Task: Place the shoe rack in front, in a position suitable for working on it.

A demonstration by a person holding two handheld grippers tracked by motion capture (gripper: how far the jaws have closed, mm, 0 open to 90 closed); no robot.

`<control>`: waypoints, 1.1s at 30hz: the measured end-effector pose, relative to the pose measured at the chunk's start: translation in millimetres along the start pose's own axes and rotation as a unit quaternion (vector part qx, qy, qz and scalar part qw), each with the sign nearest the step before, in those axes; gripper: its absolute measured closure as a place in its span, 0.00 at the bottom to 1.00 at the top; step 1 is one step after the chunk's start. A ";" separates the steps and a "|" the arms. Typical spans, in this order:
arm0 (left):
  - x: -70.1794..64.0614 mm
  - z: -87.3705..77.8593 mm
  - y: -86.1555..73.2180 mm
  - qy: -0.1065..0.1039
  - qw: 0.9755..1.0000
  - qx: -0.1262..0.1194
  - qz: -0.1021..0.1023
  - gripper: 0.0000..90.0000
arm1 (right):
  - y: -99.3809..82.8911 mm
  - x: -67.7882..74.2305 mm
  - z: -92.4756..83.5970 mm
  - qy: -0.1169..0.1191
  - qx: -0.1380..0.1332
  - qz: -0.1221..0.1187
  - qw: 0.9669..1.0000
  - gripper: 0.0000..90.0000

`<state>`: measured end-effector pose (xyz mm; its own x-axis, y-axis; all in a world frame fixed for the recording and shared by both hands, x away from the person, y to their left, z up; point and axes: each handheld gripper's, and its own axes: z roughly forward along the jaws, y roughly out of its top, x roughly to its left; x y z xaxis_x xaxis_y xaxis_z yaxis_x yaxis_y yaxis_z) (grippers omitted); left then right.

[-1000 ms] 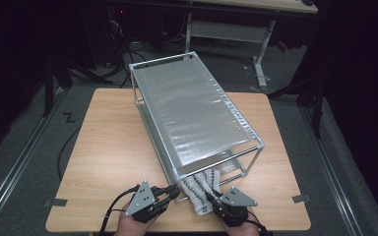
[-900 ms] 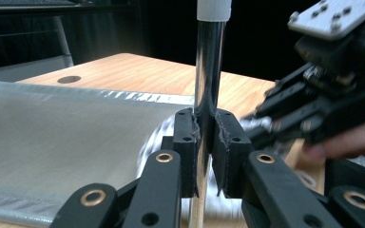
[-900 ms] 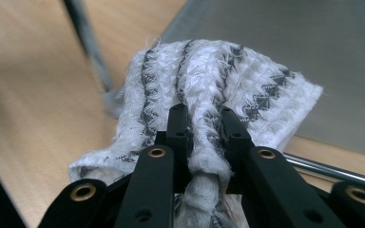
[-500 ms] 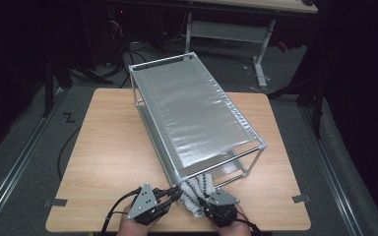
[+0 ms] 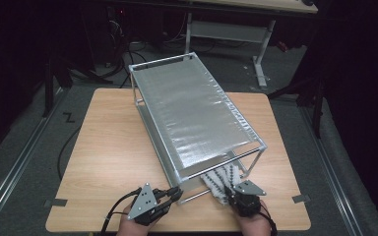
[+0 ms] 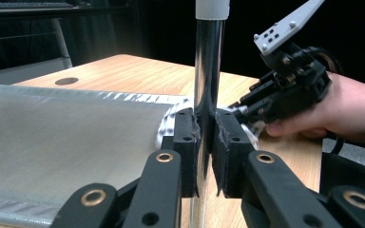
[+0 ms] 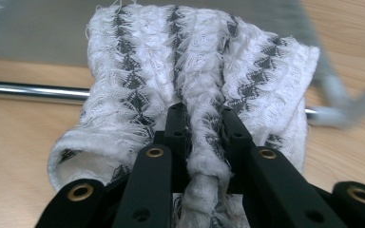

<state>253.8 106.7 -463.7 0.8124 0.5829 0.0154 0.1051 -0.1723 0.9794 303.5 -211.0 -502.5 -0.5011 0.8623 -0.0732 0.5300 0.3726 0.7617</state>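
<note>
Your work surface is a light wooden table (image 5: 108,162) that takes up the middle of the high view, with grey floor around it and a dark room behind. At the top of that frame stands another desk on a pale metal frame (image 5: 226,29), and dark cables lie on the floor at upper left. Two small grey tape marks sit near the table's lower corners.

A two-tier metal rack (image 5: 197,118) with silvery shelves stands slanted on the table, running from upper centre down to lower right of the high view.

Your left gripper (image 5: 170,195), at lower centre-left of the high view, is clamped tight on the rack's near corner post (image 6: 206,71); in the left gripper view the chrome post stands upright between the two pads, both pressing on it.

Your right gripper (image 5: 229,193), at lower right of the high view, is pinched narrow on a fold of the white cloth (image 7: 195,71) with dark zigzag stripes. In the right gripper view the fold bunches up between the jaws, and the rest of the cloth spreads away over the rack's low front rail onto the bottom shelf. In the high view the cloth (image 5: 221,179) lies at the rack's near end, just beside the post, partly under the top shelf.
</note>
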 end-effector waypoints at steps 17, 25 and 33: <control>-4.1 0.6 -0.3 -0.007 1.000 -0.001 0.004 0.90 | 2.5 -45.4 8.0 -0.061 0.007 0.037 0.997 0.87; -3.1 0.4 -1.0 -0.011 1.000 -0.003 0.002 0.90 | 3.9 -16.2 5.8 -0.027 0.007 0.008 1.000 0.87; -3.2 -0.6 -1.4 -0.011 1.000 -0.004 0.004 0.90 | 8.5 24.3 6.7 0.025 0.006 -0.034 0.999 0.87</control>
<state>250.7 105.5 -464.9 0.8254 0.5642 0.0188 0.0945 -0.1708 0.9808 300.4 -184.6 -502.1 -0.5700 0.8165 -0.0919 0.5011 0.4341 0.7486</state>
